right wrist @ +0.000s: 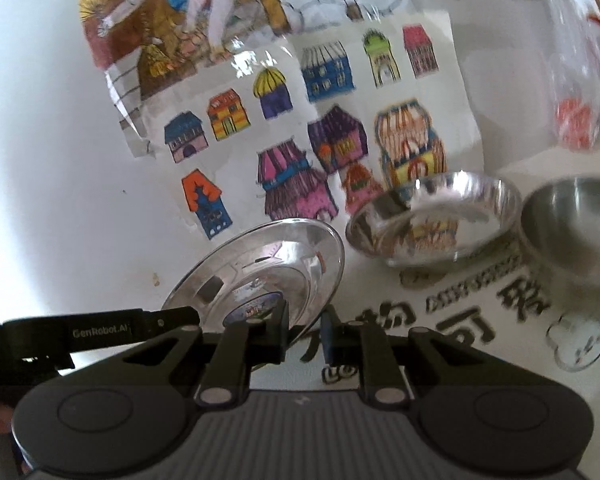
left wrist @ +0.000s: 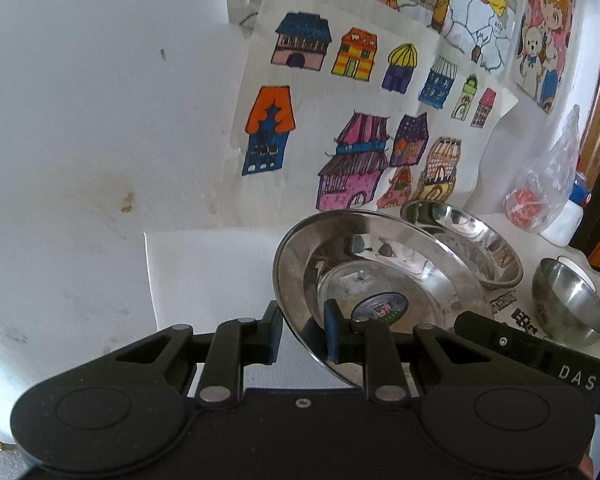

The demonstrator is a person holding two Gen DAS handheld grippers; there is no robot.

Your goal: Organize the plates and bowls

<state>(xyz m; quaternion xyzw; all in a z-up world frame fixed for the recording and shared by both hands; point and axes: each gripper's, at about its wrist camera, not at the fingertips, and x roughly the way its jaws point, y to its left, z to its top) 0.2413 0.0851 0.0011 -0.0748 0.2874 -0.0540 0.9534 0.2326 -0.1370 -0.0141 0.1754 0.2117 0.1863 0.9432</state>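
A steel plate (left wrist: 380, 264) with a round sticker in its middle is tilted up off the table, held from both sides. My left gripper (left wrist: 302, 332) is shut on its left rim, one pad inside the plate and one behind it. In the right wrist view the same plate (right wrist: 268, 264) shows with my right gripper (right wrist: 305, 330) shut on its right rim. A shallow steel bowl (left wrist: 464, 240) (right wrist: 432, 216) sits on the table behind the plate. Right of it sits a rounder steel bowl (left wrist: 568, 300) (right wrist: 576, 224).
Children's drawings of houses (left wrist: 340, 120) hang on the white wall close behind the table. A plastic bag (left wrist: 548, 184) with something red in it and a white bottle (left wrist: 564, 220) stand at the far right. The printed tablecloth (right wrist: 480, 308) lies under the bowls.
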